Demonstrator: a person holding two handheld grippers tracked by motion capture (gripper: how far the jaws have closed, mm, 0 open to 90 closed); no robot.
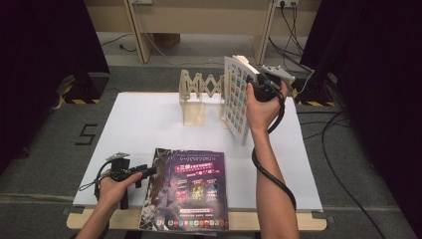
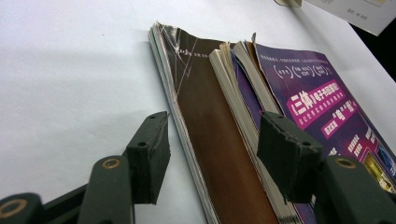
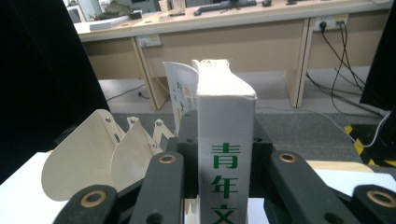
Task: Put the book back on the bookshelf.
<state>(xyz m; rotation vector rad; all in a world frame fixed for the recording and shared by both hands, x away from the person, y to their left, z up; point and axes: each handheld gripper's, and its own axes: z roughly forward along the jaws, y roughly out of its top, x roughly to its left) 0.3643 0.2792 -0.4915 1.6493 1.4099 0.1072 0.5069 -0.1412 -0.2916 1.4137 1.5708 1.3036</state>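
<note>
Magazine held upright at rack; stack lies flat on bench.

White bench (image 1: 144, 124) carries flat magazine stack (image 1: 186, 191) at near edge & wooden rack (image 1: 199, 97) at back. Upright magazine (image 1: 238, 97) is gripped by spine in right hand-held gripper (image 1: 259, 87), just beside rack. Left hand-held gripper (image 1: 144, 173) is held w/ jaws apart, astride stack's spine edge, nothing pinched.

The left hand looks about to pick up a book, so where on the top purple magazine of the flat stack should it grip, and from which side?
Grip the purple magazine by its left long edge, coming in low from the left, probably. It lies flat on the stack, that edge stands proud, and the left hand-held gripper already faces it with jaws open.
</note>
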